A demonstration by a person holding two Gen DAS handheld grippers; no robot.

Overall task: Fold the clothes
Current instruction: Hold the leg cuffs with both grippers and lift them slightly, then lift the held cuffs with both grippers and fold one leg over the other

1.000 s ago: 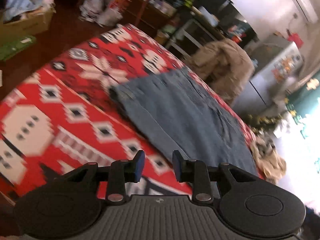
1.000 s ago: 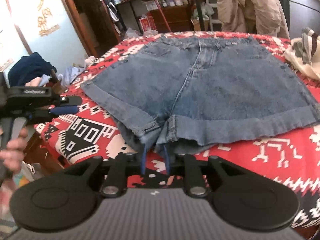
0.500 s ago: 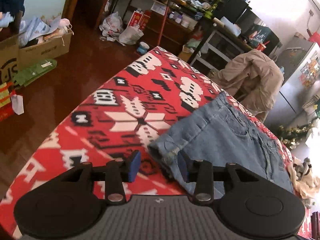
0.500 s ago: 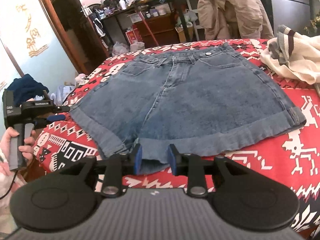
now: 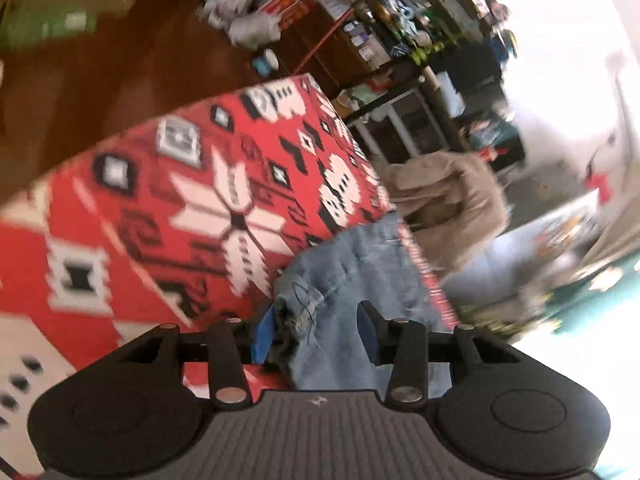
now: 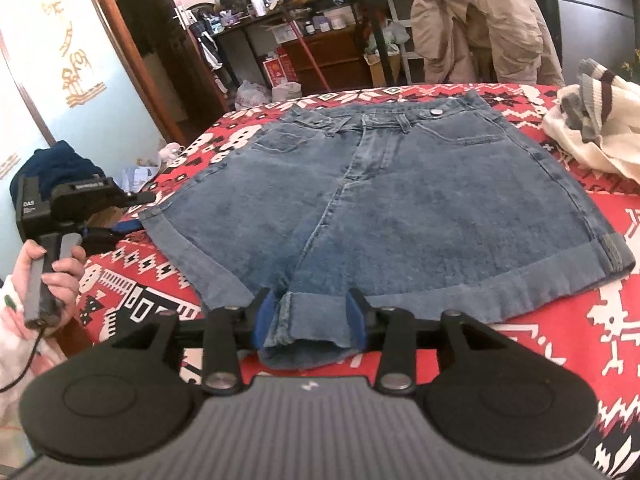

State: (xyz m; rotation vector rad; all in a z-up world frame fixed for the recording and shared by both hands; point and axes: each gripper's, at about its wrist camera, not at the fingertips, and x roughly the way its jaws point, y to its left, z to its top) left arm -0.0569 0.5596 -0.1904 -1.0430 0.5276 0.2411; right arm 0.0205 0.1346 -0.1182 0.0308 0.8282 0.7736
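Observation:
Blue denim shorts (image 6: pixel 400 208) lie flat on the red patterned tablecloth (image 6: pixel 580 320), waistband far, leg cuffs near. My right gripper (image 6: pixel 310 318) is open, and the inner cuff at the crotch lies between its blue pads. In the right wrist view my left gripper (image 6: pixel 136 214) sits at the outer corner of the left leg cuff, held by a person's hand (image 6: pixel 60 276). The left wrist view is blurred. There the left gripper (image 5: pixel 316 332) is open, with the denim corner (image 5: pixel 304 304) between its fingers over the tablecloth (image 5: pixel 160 208).
A cream and striped sweater (image 6: pixel 592 128) lies at the table's right side. A beige jacket (image 6: pixel 480 20) hangs over a chair behind the table. Cluttered shelves and a desk stand at the back. The table's left edge drops to a wooden floor (image 5: pixel 100 80).
The right gripper's fingers have spread from nearly shut to wide open around the inner cuff. The left gripper has moved in onto the left cuff corner and opened wider.

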